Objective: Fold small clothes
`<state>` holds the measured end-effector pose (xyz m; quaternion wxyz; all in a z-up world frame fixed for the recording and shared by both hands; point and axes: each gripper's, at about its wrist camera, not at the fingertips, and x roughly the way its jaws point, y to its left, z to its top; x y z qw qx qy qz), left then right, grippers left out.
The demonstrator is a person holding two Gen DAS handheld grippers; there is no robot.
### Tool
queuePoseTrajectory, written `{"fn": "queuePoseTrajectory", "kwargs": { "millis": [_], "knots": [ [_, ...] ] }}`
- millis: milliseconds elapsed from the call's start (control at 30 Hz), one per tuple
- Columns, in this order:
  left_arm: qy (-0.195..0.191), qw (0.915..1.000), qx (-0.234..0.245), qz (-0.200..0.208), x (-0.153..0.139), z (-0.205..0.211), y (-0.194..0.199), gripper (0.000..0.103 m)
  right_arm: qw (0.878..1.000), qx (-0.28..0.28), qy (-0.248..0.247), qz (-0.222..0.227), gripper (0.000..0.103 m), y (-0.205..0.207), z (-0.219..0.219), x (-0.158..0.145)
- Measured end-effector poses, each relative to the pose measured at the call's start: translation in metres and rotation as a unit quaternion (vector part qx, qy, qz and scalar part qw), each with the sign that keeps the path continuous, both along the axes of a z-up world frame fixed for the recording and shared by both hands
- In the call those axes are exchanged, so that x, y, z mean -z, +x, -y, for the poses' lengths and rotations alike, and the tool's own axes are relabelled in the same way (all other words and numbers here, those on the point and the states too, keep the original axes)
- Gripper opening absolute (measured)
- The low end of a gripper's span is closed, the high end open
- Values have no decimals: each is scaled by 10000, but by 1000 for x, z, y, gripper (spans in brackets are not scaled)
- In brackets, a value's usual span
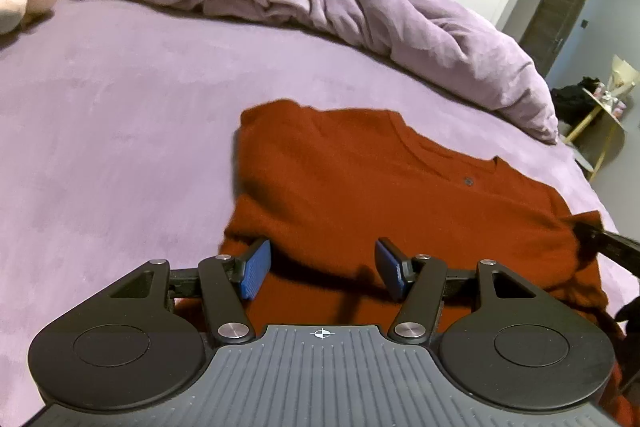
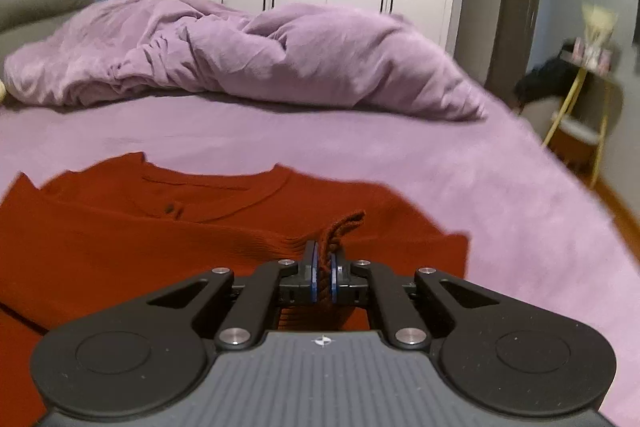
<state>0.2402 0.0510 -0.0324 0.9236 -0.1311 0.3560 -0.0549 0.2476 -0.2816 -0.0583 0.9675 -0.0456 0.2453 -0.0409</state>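
Rust-red sweater (image 1: pixel 360 187) lies flat on purple bed (image 1: pixel 120 127). Right gripper (image 2: pixel 325 275) pinches ribbed knit edge; left gripper (image 1: pixel 322 267) gapes empty above hem. Risk: thin pinch slips, fold collapses.

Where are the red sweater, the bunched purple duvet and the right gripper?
red sweater (image 1: pixel 360 179): left wrist view, chest below the neckline.
purple duvet (image 2: pixel 280 59): right wrist view, middle of the heap.
right gripper (image 2: pixel 325 277): right wrist view, between fingertips clamping a sweater edge.
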Motion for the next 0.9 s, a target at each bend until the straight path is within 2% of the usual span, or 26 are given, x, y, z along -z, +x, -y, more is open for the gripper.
{"fn": "queuePoseTrajectory", "kwargs": {
  "millis": [100, 267, 300, 367, 400, 433, 467, 533, 600, 633, 733, 800, 900],
  "knots": [
    [188, 9998, 109, -6, 4, 6, 8, 64, 9983, 310, -434, 238, 5, 1, 0, -3],
    [242, 9994, 253, -57, 3, 8, 5, 64, 9961, 786, -411, -12, 6, 9, 22, 8],
    [216, 9995, 240, -72, 0, 6, 2, 64, 9956, 857, -352, -121, 9, 9, 25, 10],
    [139, 9998, 167, 31, -8, 0, -4, 67, 9963, 832, 223, -3, 22, -3, 32, 4],
    [92, 9998, 142, 134, -13, -2, -7, 68, 9957, 710, 577, 143, 37, -12, 35, 0],
    [53, 9997, 124, 219, -18, -3, -7, 70, 9932, 602, 956, 291, 42, -20, 36, -4],
    [4, 9995, 120, 301, -23, -3, -6, 73, 9910, 516, 1190, 333, 42, -24, 35, -5],
    [-52, 9990, 196, 398, -27, 3, 2, 74, 9874, 165, 1571, 109, 40, -18, 26, -1],
    [-26, 9992, 258, 289, -23, 15, 14, 74, 9866, -113, 1618, -200, 35, -5, 11, 9],
    [-12, 9992, 322, 248, -18, 21, 21, 74, 9877, -210, 1522, -284, 29, 1, 1, 14],
    [311, 9989, 316, 176, -2, 40, 41, 73, 9895, -380, 1289, -541, 25, 22, -22, 25],
    [525, 9982, 289, 27, 9, 49, 55, 72, 9942, -287, 815, -644, 20, 36, -35, 33],
    [965, 9947, 279, 207, 18, 60, 68, 73, 9983, -261, 95, -509, 9, 51, -42, 40]
  ]
}}
